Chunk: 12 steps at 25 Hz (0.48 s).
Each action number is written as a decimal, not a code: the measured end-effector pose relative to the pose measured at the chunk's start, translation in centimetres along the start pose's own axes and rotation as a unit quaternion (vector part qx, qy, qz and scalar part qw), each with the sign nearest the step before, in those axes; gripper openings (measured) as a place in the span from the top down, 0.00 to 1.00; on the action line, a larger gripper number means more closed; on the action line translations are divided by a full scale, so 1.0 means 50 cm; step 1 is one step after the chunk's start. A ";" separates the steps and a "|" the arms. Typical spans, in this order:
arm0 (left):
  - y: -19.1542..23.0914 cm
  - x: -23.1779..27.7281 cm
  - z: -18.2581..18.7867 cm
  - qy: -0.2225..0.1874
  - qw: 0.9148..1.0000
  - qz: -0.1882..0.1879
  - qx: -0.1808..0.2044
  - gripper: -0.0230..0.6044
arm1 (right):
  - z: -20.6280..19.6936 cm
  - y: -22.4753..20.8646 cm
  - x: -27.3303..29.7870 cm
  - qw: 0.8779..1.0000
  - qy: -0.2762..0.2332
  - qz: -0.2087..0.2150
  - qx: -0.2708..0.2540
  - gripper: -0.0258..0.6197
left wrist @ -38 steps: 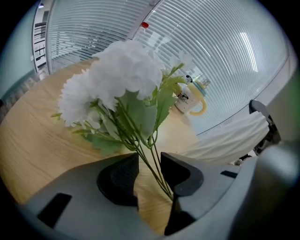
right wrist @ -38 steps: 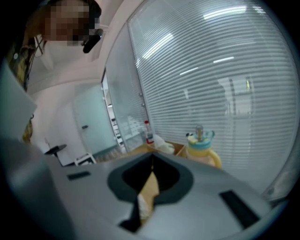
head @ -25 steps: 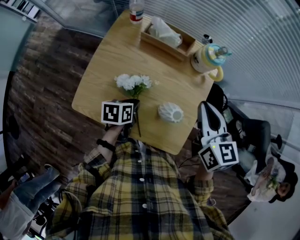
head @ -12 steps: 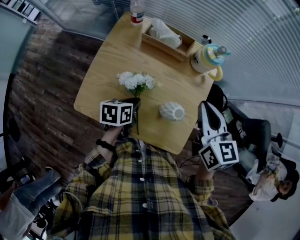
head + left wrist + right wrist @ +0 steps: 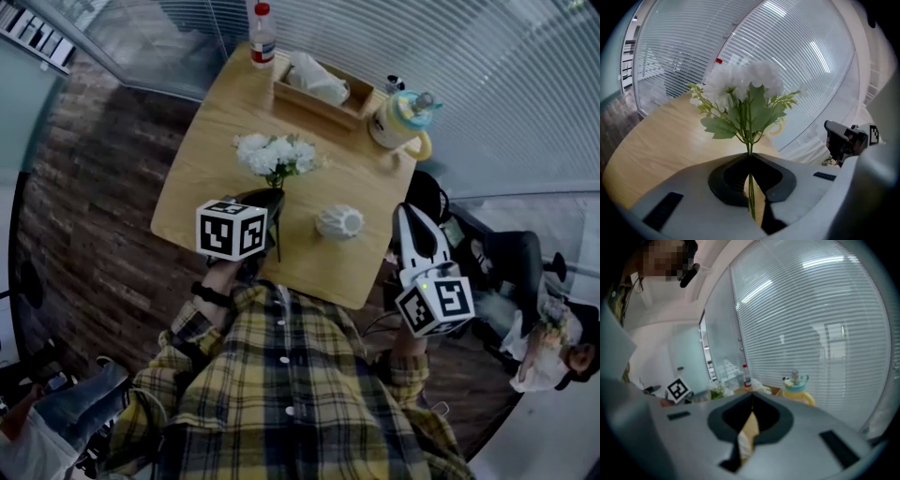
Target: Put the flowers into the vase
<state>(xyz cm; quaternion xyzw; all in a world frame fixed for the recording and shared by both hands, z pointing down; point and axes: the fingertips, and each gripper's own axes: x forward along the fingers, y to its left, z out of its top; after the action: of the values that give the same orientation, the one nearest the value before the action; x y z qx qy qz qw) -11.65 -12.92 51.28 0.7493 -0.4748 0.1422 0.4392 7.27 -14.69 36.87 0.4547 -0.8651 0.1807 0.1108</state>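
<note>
A bunch of white flowers [image 5: 275, 155] with green leaves is lifted off the wooden table [image 5: 211, 122]. My left gripper [image 5: 267, 199] is shut on the thin green stems. In the left gripper view the blooms [image 5: 740, 84] stand upright above the jaws and the stems [image 5: 750, 140] are pinched where my left gripper [image 5: 750, 157] closes. The white ribbed vase [image 5: 338, 222] stands on the table to the right of the flowers, near the front edge. My right gripper [image 5: 410, 214] hovers off the table's right corner, shut and empty; its tips [image 5: 751, 397] meet.
At the table's far side are a clear bottle with a red cap [image 5: 262, 33], a wooden tray with white tissue [image 5: 319, 86] and a yellow and teal jug [image 5: 401, 122]. A seated person [image 5: 548, 342] is at the right, past the table.
My left gripper has risen and carried the flowers up off the table, toward the table's middle. The right gripper has stayed put.
</note>
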 end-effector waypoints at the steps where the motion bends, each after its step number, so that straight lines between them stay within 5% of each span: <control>1: -0.009 -0.004 0.009 -0.005 1.000 -0.005 0.006 0.93 | -0.001 -0.001 -0.003 1.000 -0.002 -0.003 0.001 0.94; 12: -0.151 -0.055 0.138 -0.083 0.989 -0.074 0.096 0.93 | -0.031 -0.020 -0.014 0.999 0.001 -0.030 0.017 0.94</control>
<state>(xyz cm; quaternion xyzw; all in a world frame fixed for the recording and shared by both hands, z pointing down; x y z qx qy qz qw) -8.16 -15.53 41.63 0.8300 -0.4374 0.0917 0.3337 8.52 -14.06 38.24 0.4816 -0.8480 0.1923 0.1095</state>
